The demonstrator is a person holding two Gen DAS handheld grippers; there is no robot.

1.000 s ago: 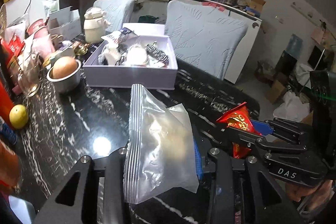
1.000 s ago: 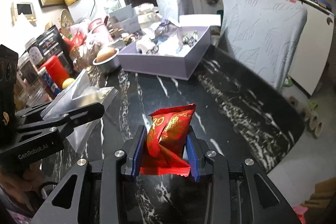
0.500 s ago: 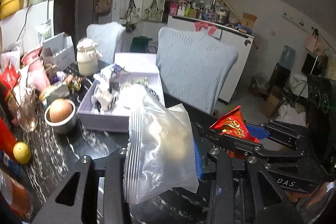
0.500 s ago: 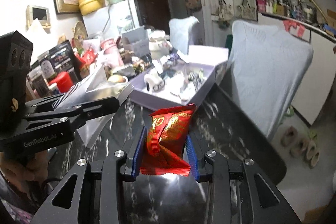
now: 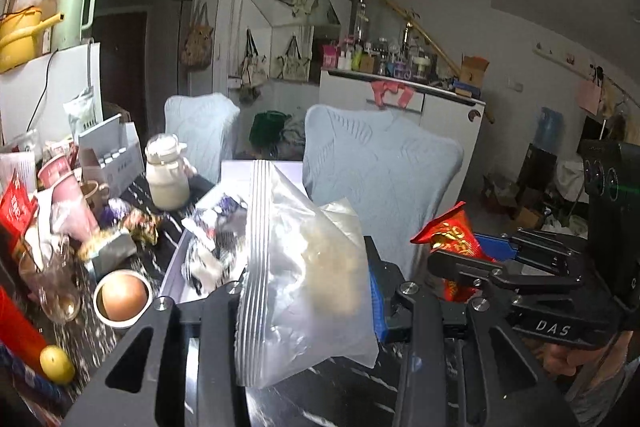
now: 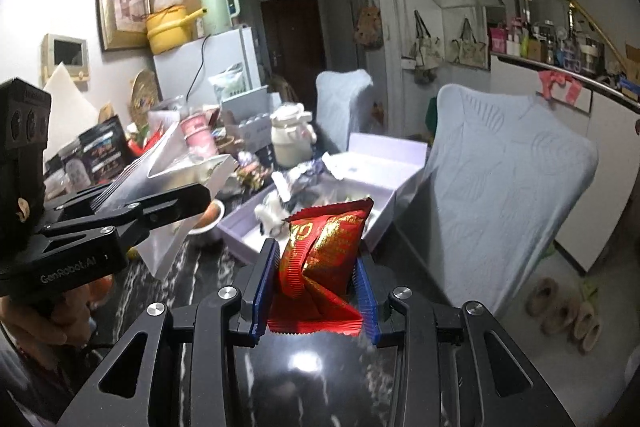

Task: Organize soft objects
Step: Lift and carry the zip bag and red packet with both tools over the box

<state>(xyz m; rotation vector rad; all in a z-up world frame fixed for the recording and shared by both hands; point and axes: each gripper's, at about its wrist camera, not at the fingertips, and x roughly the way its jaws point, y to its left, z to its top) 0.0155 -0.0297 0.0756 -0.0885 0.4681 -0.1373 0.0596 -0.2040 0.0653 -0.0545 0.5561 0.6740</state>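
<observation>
The left tool (image 5: 304, 291) is gripping a clear bag (image 5: 308, 267), the right tool (image 6: 316, 291) a red packet (image 6: 320, 259); both are heading for the box (image 6: 384, 183), where each needs releasing.

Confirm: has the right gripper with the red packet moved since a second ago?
Yes. The right gripper, shut on the red packet, rose toward the lavender box, which sits lower and nearer.

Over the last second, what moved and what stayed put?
Both tongs rose off the dark table toward the lavender box. Unchanged: left tongs stay clamped on the clear zip bag, right tongs on the red snack packet.
</observation>
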